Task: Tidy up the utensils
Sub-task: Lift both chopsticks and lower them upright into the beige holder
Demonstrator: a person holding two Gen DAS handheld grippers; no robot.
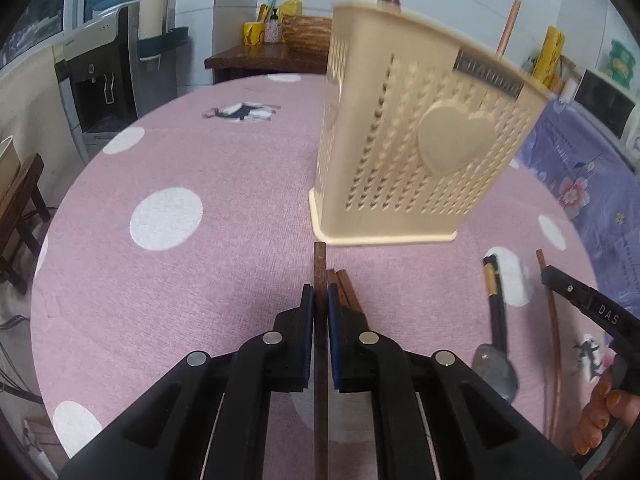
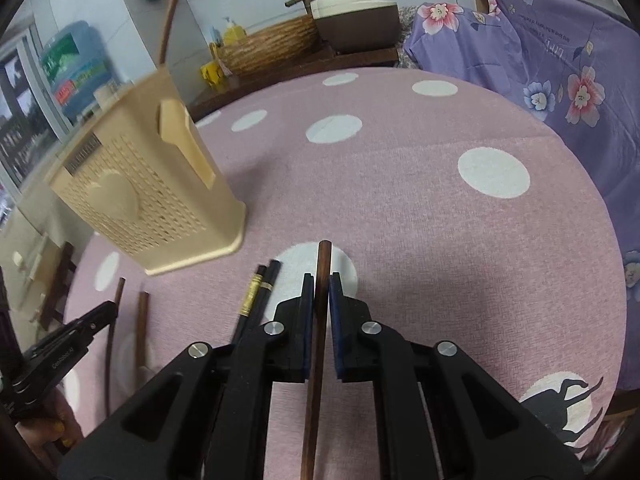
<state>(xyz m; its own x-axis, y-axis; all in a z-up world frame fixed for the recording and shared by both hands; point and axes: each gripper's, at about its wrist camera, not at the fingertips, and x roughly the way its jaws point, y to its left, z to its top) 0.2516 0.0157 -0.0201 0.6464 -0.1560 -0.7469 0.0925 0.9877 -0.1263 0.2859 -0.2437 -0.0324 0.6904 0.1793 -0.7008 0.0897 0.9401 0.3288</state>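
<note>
Left gripper [image 1: 320, 300]: jaws narrow, blue pads clamped on one brown chopstick [image 1: 319, 264] whose end pokes out just short of the holder's base. Two more brown sticks [image 1: 343, 285] lie on the cloth just right of those jaws, also near the holder's base.

Right gripper [image 2: 319, 294]: jaws narrow, gripping a second brown chopstick [image 2: 323, 258], its end over a white dot to the right of the holder.

Cream utensil holder [image 1: 420, 140]: perforated plastic, raised heart on the front, upright on the desk [image 1: 180, 160], which wears a pink cloth with white dots. One copper-coloured stick [image 1: 508, 32] stands in it, sticking out the top.

Between the holder and the right gripper: a black pair of chopsticks with gold bands [image 2: 256, 294], lying flat. In the left wrist view a black-handled spoon [image 1: 496, 340] lies right of the holder, bowl end toward the camera.

Beyond the desk, right of the holder: purple floral cloth [image 2: 540, 52].
</note>
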